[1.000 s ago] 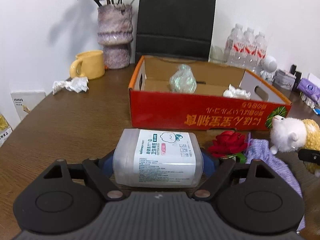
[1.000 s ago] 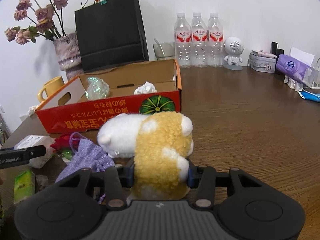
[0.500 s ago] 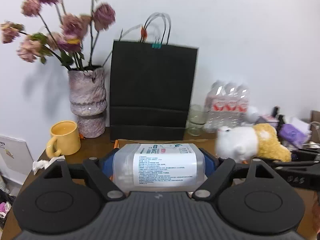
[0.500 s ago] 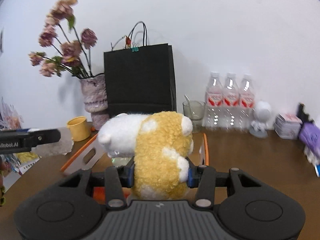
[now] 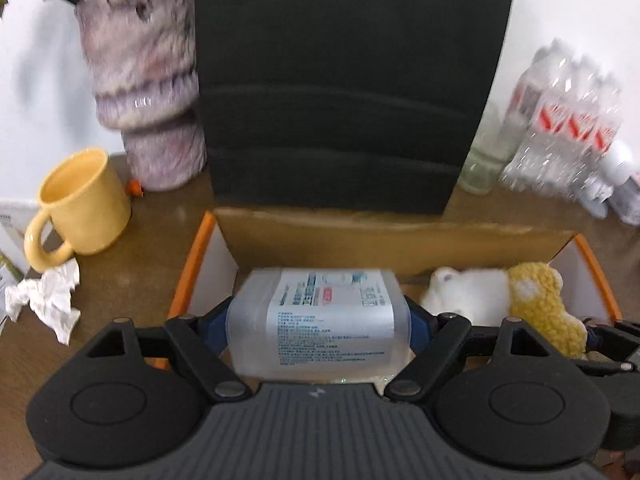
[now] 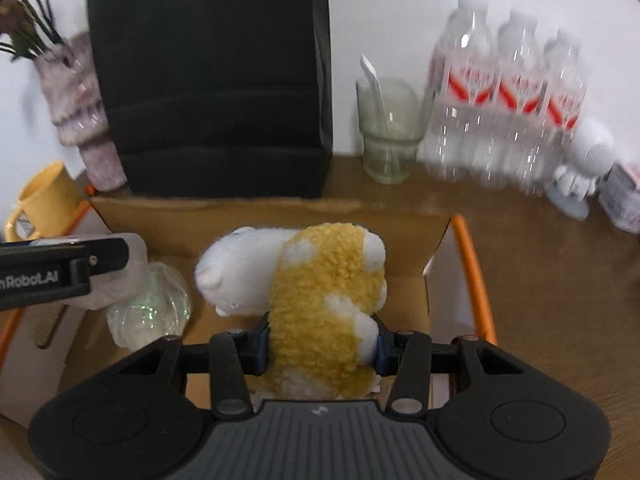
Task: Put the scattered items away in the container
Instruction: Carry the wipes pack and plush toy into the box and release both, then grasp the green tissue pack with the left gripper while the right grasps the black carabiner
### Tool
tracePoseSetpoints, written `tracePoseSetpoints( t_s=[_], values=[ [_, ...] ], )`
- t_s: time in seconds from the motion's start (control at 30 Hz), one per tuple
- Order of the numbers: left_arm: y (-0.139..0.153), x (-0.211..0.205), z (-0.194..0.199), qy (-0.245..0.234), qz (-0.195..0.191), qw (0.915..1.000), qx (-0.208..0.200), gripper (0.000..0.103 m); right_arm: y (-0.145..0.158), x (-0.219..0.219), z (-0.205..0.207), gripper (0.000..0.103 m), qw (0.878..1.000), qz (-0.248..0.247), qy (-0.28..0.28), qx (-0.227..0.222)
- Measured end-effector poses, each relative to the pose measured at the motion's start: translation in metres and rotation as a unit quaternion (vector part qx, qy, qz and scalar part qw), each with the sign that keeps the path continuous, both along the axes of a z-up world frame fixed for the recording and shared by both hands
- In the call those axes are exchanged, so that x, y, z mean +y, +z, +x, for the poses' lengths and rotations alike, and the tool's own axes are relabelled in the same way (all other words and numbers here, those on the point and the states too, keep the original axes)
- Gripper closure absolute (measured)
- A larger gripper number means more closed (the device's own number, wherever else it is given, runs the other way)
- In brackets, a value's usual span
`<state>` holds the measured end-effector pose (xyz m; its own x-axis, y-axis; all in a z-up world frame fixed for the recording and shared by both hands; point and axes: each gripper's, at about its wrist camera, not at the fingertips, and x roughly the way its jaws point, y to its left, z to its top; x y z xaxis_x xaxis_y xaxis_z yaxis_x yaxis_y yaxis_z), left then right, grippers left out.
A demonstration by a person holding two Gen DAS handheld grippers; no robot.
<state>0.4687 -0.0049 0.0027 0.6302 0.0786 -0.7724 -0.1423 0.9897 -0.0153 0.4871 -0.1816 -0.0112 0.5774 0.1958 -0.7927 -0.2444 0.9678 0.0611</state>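
Across the tabletop (image 6: 540, 280) I see a big black paper bag (image 5: 344, 80) standing at the far side against the wall, and just near of it the open cardboard box (image 5: 384, 240) with orange edges. Both my tongs hang over that box. Left of the bag stands a mottled purple vase (image 5: 144, 80), and right of it a row of water bottles (image 6: 508, 96) with a glass cup (image 6: 390, 132) beside them. Near the vase sits a yellow mug (image 5: 80, 204), with a crumpled tissue (image 5: 46, 300) just near of it on the tabletop. My left tongs (image 5: 320, 320) are clamped on a clear plastic tub of cotton swabs (image 5: 320, 320), held above the box's left part. My right tongs (image 6: 320, 344) grip a white and yellow plush toy (image 6: 320, 292) by its yellow body, over the box's right part. On the box floor to the left lies a shiny crumpled wrapper (image 6: 150, 308).
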Motion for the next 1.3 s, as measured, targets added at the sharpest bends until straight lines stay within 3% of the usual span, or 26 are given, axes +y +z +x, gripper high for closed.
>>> tracePoseSetpoints(
  t_s=[0.2,0.23,0.37,0.5,0.7,0.83,1.0,1.3],
  values=[
    [-0.006,-0.003,-0.001,-0.013,0.016,0.9997,0.009,0.007,-0.013,0.008,0.003,0.036,0.999,-0.031,0.018,0.026],
    [-0.003,-0.003,-0.005,-0.014,0.017,0.9997,0.001,0.006,-0.012,0.008,0.001,0.028,0.999,-0.028,0.019,0.027],
    [0.023,-0.003,-0.027,-0.021,0.017,0.9985,-0.048,0.001,0.004,0.003,-0.008,0.021,0.999,-0.021,0.022,0.014],
    [0.057,0.001,-0.071,-0.036,0.013,0.9928,-0.114,0.000,0.038,-0.010,-0.037,0.017,0.999,0.002,0.029,-0.019],
    [0.080,0.016,-0.176,-0.065,0.009,0.9804,-0.186,0.000,0.089,-0.039,-0.126,0.006,0.992,0.031,0.063,-0.109],
    [0.070,0.022,-0.251,-0.088,0.014,0.9734,-0.211,0.000,0.098,-0.058,-0.200,0.000,0.985,0.032,0.086,-0.148],
    [0.041,0.027,-0.321,-0.091,-0.007,0.9726,-0.214,0.000,0.076,-0.070,-0.276,0.000,0.982,0.046,0.102,-0.154],
    [-0.001,0.026,-0.374,-0.087,-0.033,0.9809,-0.171,0.000,0.024,-0.064,-0.354,0.000,0.987,0.042,0.090,-0.127]
  ],
)
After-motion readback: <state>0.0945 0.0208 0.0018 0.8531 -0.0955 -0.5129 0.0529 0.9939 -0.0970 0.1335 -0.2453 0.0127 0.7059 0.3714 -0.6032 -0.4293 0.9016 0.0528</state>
